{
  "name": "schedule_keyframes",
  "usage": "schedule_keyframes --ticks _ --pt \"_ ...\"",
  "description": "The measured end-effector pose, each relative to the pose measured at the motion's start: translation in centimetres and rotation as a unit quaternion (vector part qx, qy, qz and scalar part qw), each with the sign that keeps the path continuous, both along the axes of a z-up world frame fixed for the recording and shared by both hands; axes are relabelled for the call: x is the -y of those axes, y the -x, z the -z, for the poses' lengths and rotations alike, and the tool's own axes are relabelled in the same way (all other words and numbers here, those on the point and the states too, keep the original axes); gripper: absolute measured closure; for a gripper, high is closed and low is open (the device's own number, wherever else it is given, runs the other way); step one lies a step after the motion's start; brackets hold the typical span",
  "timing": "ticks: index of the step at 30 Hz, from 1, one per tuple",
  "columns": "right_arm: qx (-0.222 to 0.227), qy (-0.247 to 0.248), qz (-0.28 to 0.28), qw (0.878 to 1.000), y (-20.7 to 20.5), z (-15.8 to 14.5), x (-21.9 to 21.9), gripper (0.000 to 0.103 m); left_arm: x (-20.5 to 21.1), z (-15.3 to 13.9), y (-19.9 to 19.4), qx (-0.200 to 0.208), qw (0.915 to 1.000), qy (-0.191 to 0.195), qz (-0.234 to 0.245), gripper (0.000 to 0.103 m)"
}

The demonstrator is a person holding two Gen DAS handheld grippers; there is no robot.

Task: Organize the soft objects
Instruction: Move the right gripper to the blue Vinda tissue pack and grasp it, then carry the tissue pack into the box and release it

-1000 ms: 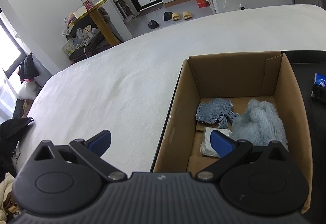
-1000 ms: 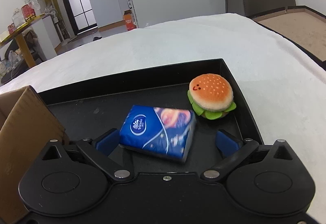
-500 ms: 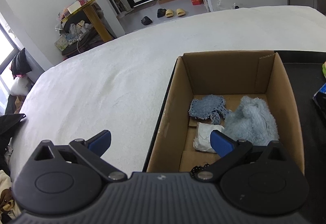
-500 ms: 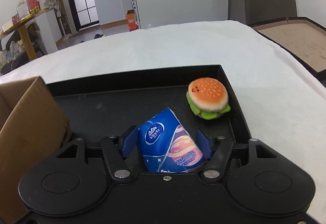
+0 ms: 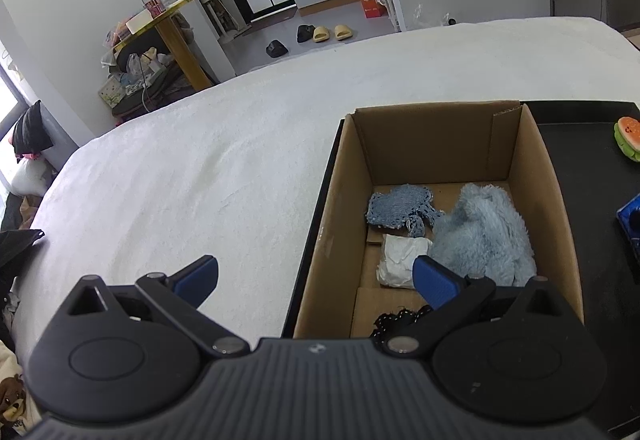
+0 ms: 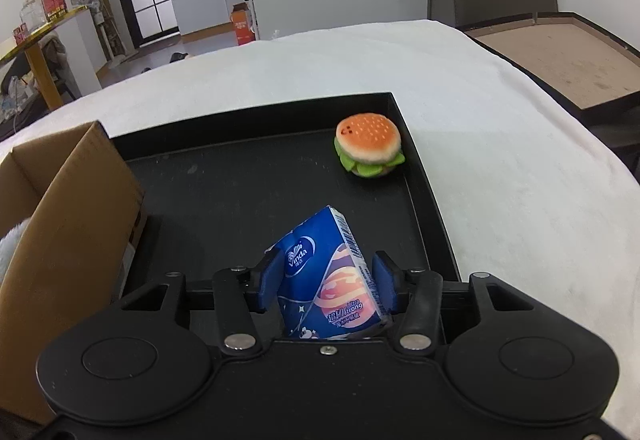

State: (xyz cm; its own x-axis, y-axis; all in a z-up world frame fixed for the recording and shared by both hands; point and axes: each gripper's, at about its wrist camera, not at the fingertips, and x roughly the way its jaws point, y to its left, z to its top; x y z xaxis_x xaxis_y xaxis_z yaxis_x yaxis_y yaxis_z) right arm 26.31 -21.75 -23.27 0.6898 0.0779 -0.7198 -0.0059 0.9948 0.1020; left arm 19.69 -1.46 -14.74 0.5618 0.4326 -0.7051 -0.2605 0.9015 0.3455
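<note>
The tissue pack [image 6: 328,276] is now tipped up off the tray [image 6: 240,176], my right gripper [image 6: 327,286] has just squeezed onto it, my left gripper [image 5: 316,276] gapes empty, and next I carry it over the box's [image 6: 76,216] near edge.

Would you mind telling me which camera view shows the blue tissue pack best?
The right wrist view. There the tissue pack sits tilted between the right gripper's jaws, which have just been closing onto it, with its printed face fully readable. The left wrist view catches only a blue sliver at its right edge, over the black tray.

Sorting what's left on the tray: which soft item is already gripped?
The blue tissue pack, tilted between the right tool pads; the burger plush sits free.
</note>
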Motion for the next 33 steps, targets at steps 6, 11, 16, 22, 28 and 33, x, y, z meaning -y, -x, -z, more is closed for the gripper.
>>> schedule_keyframes --ticks 6,11,16,22,28,33 --pt "0.004 -0.006 0.010 1.000 0.2 -0.1 -0.1 0.027 -0.3 -0.1 0.2 0.004 1.0000 0.007 0.000 0.000" --pt "0.007 0.014 0.000 1.000 0.3 0.6 -0.7 0.021 -0.5 -0.1 -0.1 0.001 0.9999 0.015 -0.001 0.000" --pt "-0.011 0.032 -0.006 0.999 -0.5 1.8 -0.9 0.036 -0.6 0.2 -0.6 -0.004 0.9997 0.024 -0.001 0.000" --pt "-0.009 0.047 -0.014 0.999 -0.3 1.6 -0.8 0.050 -0.7 0.5 -0.9 -0.011 0.9995 0.031 -0.001 0.000" --pt "-0.001 0.038 -0.014 0.999 0.7 -0.2 -0.8 0.050 -0.8 0.3 -0.6 -0.011 0.9989 0.045 0.003 0.000" --pt "0.006 0.033 -0.021 0.999 1.8 -1.5 -0.7 0.050 -0.9 0.0 -0.2 -0.008 0.9985 0.053 0.007 0.001"
